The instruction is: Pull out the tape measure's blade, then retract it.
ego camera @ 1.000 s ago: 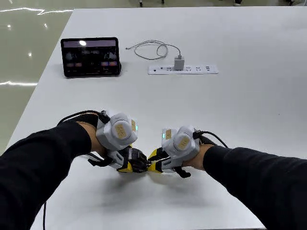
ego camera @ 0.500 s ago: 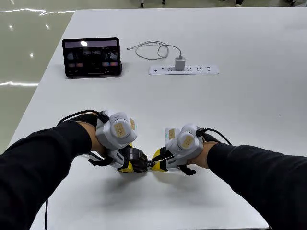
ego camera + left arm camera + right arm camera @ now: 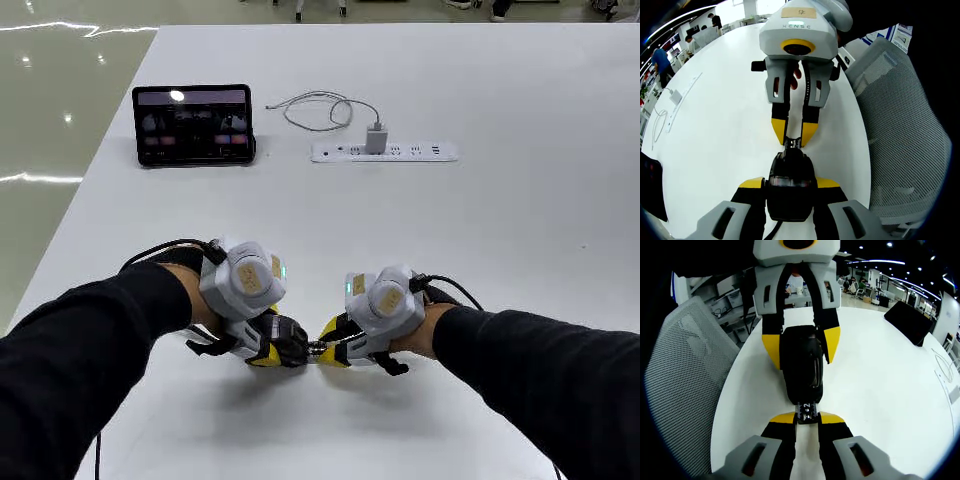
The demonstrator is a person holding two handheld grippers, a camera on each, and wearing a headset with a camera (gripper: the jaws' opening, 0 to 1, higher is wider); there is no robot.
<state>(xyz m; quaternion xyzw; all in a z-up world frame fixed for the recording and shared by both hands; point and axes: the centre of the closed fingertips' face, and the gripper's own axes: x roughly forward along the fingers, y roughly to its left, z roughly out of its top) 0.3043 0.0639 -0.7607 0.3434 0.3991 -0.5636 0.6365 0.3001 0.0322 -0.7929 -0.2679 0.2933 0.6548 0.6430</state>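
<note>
So here's where we're at. Our left gripper is clamped tight on the tape measure, one yellow-tipped jaw on each flank of the black case, so the jaws stand only as far apart as the case is wide. Our right gripper is pinched nearly all the way together on the tip of the blade, and we can make out printed marks on the short dark bit poking up between the jaws. In the left gripper view the two grippers sit nose to nose, with just a little stub of blade out of the case between them.

The tape measure is low over the desk, close to the near edge and over toward the left edge. We can't tell if it actually touches the top. Further back along the left edge there's a tablet with its screen lit. Toward the far edge is a power strip with a charger plugged in and its cable looped behind.

Compared with a second ago, when the grippers were pretty much touching, the right one has drawn a touch away from the case. A sliver of blade now shows in the gap in the head view. Both grips look unchanged.
</note>
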